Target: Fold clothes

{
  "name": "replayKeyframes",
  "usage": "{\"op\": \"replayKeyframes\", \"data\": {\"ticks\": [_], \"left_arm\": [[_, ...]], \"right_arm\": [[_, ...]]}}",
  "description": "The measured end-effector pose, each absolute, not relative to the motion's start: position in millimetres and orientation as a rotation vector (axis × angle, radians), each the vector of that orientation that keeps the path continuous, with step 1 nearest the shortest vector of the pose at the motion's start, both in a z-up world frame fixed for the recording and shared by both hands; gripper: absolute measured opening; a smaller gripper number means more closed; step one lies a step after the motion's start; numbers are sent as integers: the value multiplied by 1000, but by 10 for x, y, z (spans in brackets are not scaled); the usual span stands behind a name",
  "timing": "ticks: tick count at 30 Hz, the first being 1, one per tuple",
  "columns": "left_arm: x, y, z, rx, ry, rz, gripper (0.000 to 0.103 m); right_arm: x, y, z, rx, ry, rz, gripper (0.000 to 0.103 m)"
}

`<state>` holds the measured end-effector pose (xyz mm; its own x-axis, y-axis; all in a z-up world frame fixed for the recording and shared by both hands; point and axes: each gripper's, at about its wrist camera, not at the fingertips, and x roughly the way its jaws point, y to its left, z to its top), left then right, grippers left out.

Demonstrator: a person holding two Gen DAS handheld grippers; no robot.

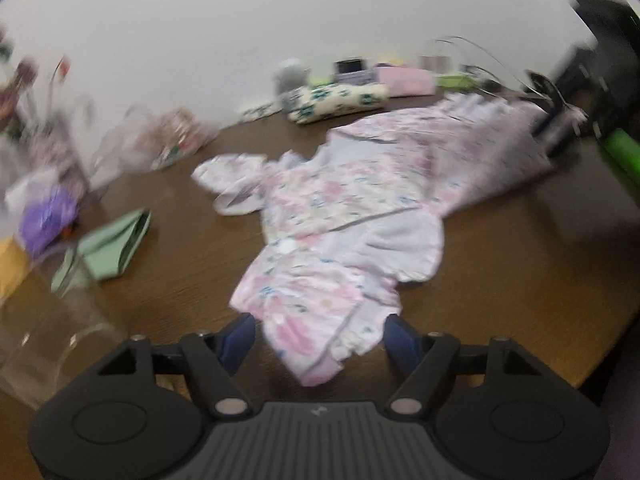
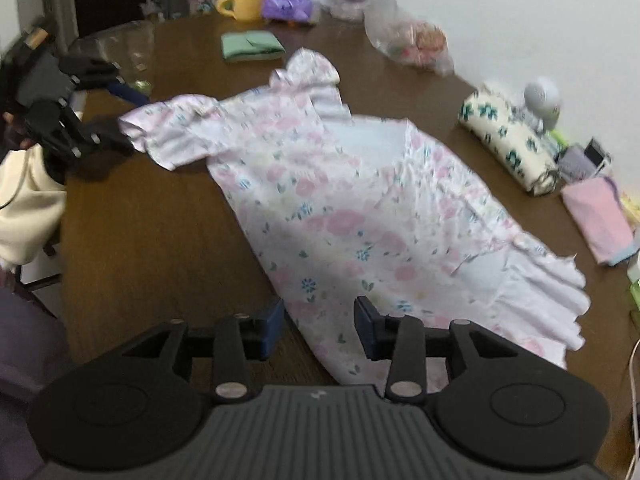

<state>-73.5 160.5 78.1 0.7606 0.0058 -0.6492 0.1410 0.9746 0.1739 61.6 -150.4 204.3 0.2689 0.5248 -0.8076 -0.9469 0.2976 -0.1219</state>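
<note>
Dress: one pink floral dress (image 2: 344,208) spread flat across the brown tabletop (image 2: 152,240), frilly hem at one end, ruffled sleeves at the other.
Left gripper (image 1: 318,334): fingers apart, a sleeve end of the dress lying loose between them, not pinched as far as I can see.
Right gripper (image 2: 319,330): fingers apart too, sitting right over the dress edge near the hem, nothing clamped.
Other stuff, counted: one folded green cloth (image 2: 250,46), one yellow mug (image 2: 240,4), one purple bag (image 2: 286,6), one clear plastic bag of bits (image 2: 408,42), one rolled cream cloth with green flowers (image 2: 508,140), one folded pink cloth (image 2: 598,216).
Only in right view: the left gripper from outside at the sleeve, plus a cream sleeve of the person (image 2: 28,200).
Only in left view: a clear glass jug (image 1: 52,320) close by, and the right gripper far off at the hem, pretty blurry.
</note>
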Motion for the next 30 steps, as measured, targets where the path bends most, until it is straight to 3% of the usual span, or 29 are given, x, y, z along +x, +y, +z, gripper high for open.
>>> {"op": "replayKeyframes", "data": {"ticks": [1, 2, 3, 10, 14, 16, 20, 22, 23, 24, 26, 30], "left_arm": [[-707, 1649, 785, 190, 711, -66, 31], [-684, 1688, 785, 169, 708, -62, 11], [-672, 1723, 779, 149, 701, -59, 7], [-495, 1718, 1033, -68, 552, -73, 4], [-21, 1409, 1271, -111, 463, -139, 3], [318, 1178, 1255, -80, 505, -165, 4], [923, 911, 962, -32, 726, -87, 15], [935, 971, 917, -53, 751, -78, 18], [862, 1053, 956, -71, 727, -57, 27], [789, 1135, 996, -89, 703, -36, 46], [643, 1299, 1075, -124, 653, 5, 63], [490, 1661, 1118, -167, 636, 140, 66]], "right_arm": [[642, -1475, 2002, -681, 755, 1097, 37], [668, -1455, 1965, -673, 769, 1089, 37], [691, -1450, 1933, -667, 781, 1082, 37], [731, -1515, 1822, -616, 832, 1064, 33], [737, -1485, 1809, -609, 832, 1079, 33], [724, -1477, 1811, -607, 831, 1080, 33], [683, -1475, 1814, -604, 831, 1080, 33], [657, -1484, 1810, -604, 830, 1087, 33], [647, -1493, 1808, -604, 828, 1090, 33], [642, -1505, 1807, -603, 827, 1096, 33], [656, -1530, 1805, -599, 829, 1102, 33], [694, -1533, 1859, -618, 820, 1097, 33]]}}
